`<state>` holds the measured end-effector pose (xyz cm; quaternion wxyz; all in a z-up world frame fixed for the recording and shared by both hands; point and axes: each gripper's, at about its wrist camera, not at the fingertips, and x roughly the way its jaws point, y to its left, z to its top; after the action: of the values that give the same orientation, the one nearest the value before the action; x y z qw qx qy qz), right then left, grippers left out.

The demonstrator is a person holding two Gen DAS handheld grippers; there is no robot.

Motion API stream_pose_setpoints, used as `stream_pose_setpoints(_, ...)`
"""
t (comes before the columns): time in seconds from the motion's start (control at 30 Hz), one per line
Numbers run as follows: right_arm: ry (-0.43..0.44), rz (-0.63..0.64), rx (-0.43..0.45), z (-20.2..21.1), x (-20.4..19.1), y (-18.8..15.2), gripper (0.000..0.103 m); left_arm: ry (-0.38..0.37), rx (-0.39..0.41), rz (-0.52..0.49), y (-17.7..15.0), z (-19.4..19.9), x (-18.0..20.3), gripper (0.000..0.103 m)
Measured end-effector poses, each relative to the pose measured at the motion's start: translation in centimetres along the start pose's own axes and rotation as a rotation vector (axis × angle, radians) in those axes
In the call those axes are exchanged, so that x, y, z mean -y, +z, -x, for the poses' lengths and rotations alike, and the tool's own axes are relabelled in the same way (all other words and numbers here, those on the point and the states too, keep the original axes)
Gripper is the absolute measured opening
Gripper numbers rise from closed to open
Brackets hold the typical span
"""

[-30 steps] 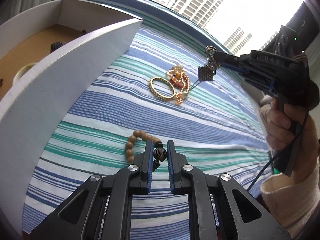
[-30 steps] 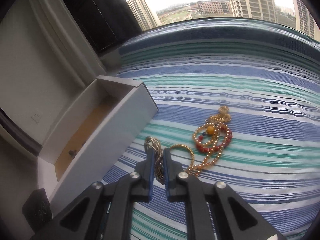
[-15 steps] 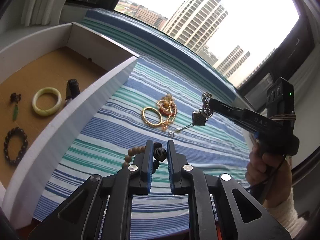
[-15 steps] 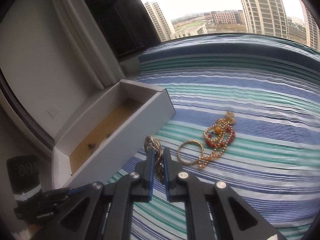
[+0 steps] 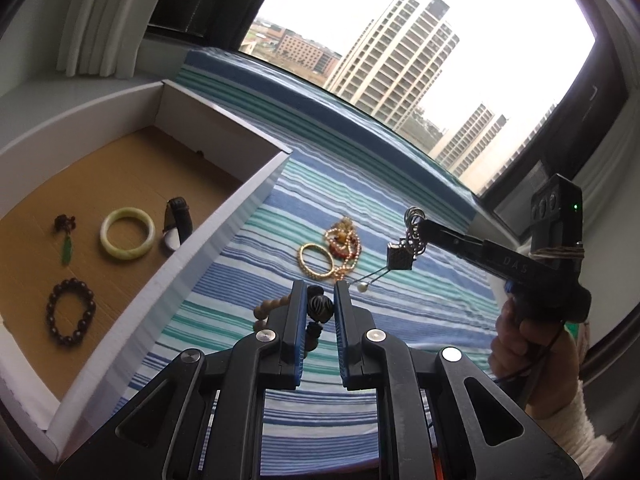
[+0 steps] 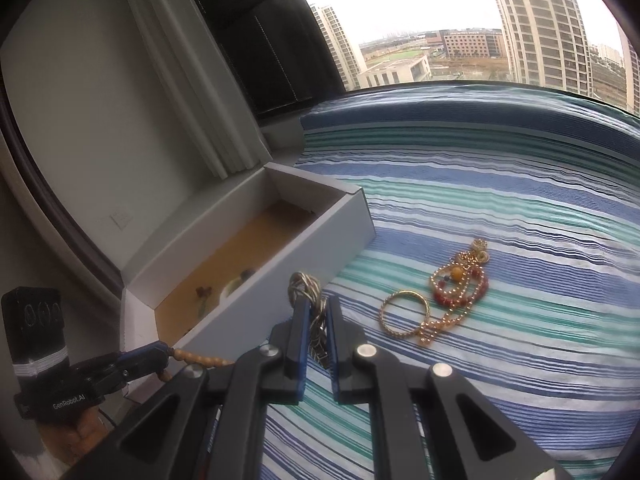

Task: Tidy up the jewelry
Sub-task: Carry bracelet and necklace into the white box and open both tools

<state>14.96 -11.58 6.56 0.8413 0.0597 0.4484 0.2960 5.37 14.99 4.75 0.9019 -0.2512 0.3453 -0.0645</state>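
Both grippers rose, carrying bracelet [image 5: 276, 308] and necklace [image 5: 404, 254].

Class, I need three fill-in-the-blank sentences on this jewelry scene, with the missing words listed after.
1. The left gripper is shut on a wooden bead ____.
2. The pale green bangle lies inside the white ____.
3. The gold ring bracelet lies on the ____ cloth.
4. The right gripper holds a silver chain with a square pendant, lifted ____ the cloth.

Missing words: bracelet; box; striped; above

Three bead bracelets [image 5: 70, 311], two bangles [image 5: 127, 233].
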Motion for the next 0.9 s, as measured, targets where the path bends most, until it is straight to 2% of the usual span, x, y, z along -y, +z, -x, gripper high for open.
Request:
stream_pose_setpoints(0.2,0.011,0.021,0.002,0.2,-1.2,0.5,0.008,-0.006,0.024,0.0,0.6,1.9,-0.1,0.011)
stream_pose_setpoints(0.37,0.031,0.036,0.013,0.3,-2.3,1.7,0.009,0.025,0.075,0.014,2.0,4.6,-1.2,0.011)
stream_pose_setpoints(0.6,0.099,0.08,0.03,-0.6,-6.0,4.6,0.008,0.156,0.165,0.046,4.3,7.9,-5.5,0.011)
stream_pose_setpoints(0.9,0.207,0.135,-0.032,-5.8,-12.2,6.4,0.009,0.329,0.168,0.14,5.4,8.0,-13.2,0.011)
